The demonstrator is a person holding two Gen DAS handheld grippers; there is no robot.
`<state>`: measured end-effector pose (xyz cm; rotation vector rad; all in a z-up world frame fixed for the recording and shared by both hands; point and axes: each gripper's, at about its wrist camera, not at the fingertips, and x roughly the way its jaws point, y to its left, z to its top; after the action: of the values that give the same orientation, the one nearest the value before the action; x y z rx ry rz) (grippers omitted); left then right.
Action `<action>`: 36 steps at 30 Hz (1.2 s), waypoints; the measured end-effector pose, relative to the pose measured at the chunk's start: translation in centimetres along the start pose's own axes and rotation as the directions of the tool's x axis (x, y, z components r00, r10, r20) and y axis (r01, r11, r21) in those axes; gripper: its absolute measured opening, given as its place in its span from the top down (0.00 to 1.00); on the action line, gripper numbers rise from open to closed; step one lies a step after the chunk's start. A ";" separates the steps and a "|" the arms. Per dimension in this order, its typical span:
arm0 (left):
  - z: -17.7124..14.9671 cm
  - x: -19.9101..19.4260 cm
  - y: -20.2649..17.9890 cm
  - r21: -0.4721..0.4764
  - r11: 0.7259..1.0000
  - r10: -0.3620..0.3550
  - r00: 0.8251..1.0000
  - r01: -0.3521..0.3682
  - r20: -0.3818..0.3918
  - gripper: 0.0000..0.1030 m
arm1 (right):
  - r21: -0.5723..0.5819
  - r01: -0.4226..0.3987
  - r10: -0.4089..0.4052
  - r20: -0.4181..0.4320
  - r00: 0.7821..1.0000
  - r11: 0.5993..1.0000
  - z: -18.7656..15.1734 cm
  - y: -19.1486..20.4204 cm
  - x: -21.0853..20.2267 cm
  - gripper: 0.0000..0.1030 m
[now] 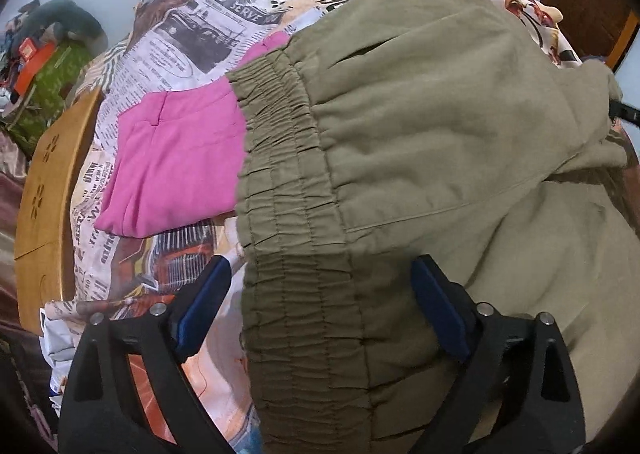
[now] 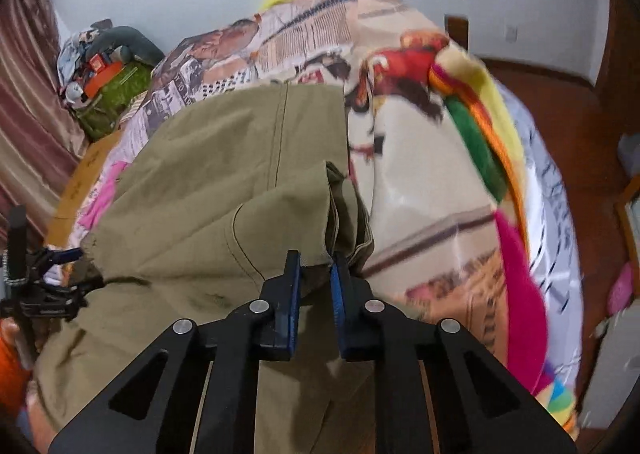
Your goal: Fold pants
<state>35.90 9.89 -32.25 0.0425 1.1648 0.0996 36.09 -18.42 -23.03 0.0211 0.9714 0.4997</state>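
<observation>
the bed fills both views, dressed in a newspaper-print cover, with a rolled bright fleece blanket along its right side and a pale wall behind. a wooden board edges the bed on the left, a striped curtain hangs past it, and a pile of clutter with a green bag sits at the far corner; wooden floor shows on the right.

on to the olive pants, spread over the bed and partly lifted. the elastic waistband lies towards the left, and a fold of fabric is doubled over near the right side, so one fold looks under way rather than finished; the cloth is bunched and not yet a neat stack. i judge the task somewhere around the middle, with flattening and at least one more fold left.

a pink garment lies already folded just beside the waistband, the olive cloth overlapping its edge.

the left claw hangs spread wide over the waistband, blue pads either side of it, gripping nothing. the right claw is pressed nearly together, pinching a bunched edge of the pants between its pads
</observation>
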 end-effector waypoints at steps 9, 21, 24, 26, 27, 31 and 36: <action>-0.7 0.2 0.1 -0.020 1.000 -0.005 1.000 0.005 0.007 0.06 | -0.062 0.120 -0.119 0.013 0.993 0.991 1.4 1.3 2.0 0.90; -0.6 -0.1 0.3 -0.012 1.000 0.013 1.000 -0.012 0.016 0.05 | -0.115 0.191 -0.199 -0.064 0.978 0.975 2.7 1.6 4.2 0.89; -0.3 -0.9 1.0 -0.004 0.999 0.042 0.999 -0.042 0.034 0.06 | -0.130 0.187 -0.196 -0.058 0.979 0.974 2.7 1.4 2.1 0.76; 0.1 -1.7 1.7 -0.008 0.998 0.058 0.997 -0.057 0.056 0.06 | -0.138 0.189 -0.192 -0.014 0.981 0.972 2.8 1.3 -0.2 0.62; 0.4 -2.2 2.3 -0.017 0.998 0.068 0.995 -0.067 0.073 0.06 | -0.143 0.192 -0.192 0.009 0.981 0.971 2.9 1.3 -1.2 0.56; 2.8 -3.6 4.2 -0.066 0.994 0.091 0.989 -0.084 0.117 0.06 | -0.144 0.190 -0.176 0.106 0.979 0.971 4.0 1.2 -4.9 0.43; 7.8 -2.9 6.4 -0.132 0.989 0.087 0.988 -0.070 0.126 0.06 | -0.118 0.149 -0.136 0.106 0.985 0.982 6.5 1.2 -4.9 0.36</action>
<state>41.57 16.10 -25.96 -0.0176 1.0233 0.2379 38.51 -18.08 -15.22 -0.1353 0.8374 0.4226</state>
